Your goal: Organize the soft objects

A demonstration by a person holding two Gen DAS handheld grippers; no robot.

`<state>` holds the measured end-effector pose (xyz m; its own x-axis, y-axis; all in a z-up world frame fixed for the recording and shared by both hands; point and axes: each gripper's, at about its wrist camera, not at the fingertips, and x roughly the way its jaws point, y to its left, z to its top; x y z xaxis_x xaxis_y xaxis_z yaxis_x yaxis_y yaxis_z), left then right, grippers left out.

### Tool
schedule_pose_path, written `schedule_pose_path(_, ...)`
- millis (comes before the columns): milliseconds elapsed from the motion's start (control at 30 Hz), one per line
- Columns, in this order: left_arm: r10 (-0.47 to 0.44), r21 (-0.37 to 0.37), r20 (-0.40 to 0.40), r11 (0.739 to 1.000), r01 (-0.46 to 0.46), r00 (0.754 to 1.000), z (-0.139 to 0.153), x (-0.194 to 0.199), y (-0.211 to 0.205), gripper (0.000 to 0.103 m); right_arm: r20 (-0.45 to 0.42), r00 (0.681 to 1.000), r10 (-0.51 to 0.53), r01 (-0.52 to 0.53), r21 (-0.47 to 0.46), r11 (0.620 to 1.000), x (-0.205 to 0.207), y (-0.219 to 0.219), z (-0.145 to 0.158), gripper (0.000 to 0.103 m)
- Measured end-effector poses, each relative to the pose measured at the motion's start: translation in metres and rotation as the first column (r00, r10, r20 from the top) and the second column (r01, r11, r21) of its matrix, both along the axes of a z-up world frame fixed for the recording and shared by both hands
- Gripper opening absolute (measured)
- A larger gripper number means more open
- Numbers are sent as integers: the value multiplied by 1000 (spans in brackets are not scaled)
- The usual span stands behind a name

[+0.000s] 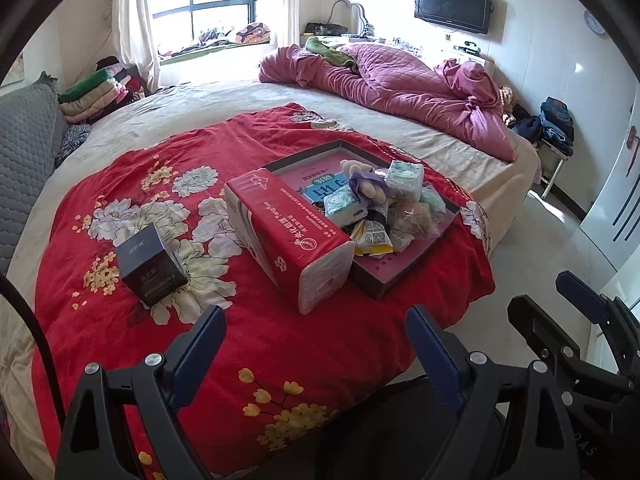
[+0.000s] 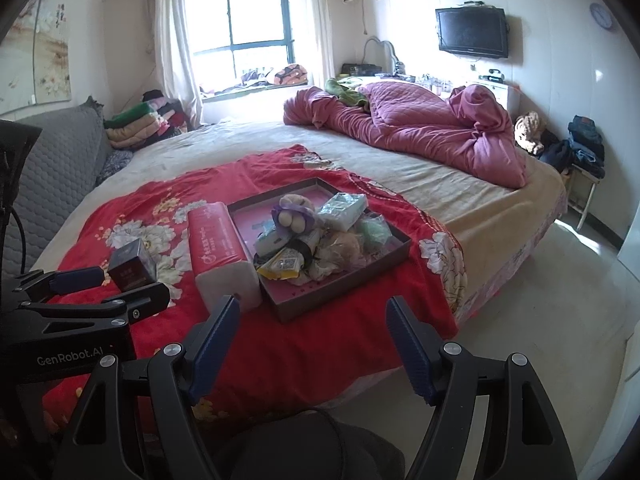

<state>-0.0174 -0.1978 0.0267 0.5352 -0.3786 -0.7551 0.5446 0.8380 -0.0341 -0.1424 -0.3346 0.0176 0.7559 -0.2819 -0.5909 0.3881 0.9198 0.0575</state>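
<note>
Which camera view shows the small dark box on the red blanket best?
The left wrist view: the small dark box stands near and unobstructed, top and two sides visible. In the right wrist view the box is smaller, and the left gripper hides its lower part.

Bed [image 1: 168, 120], beige sheet. Red floral blanket [image 1: 248, 344] spread over near end; crumpled pink quilt [image 1: 400, 80] at far end. On the blanket: shallow tray [image 1: 404, 276] of soft items, red tissue pack [image 1: 280, 232] touching its left side, dark box [image 1: 150, 264] further left, apart.
</note>
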Motion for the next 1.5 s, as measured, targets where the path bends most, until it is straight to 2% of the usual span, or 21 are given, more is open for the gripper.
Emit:
schedule_pose_path(1000,23,10,-16,1000,-23,1000,-2,2,3,91,-6,1000,9,-9,-6,1000,-2,4,-1,76)
schedule_pose_path(1500,6,17,11,1000,-7,1000,0,-2,-1,91,-11,1000,4,-4,-3,1000,-1,0,-1,76)
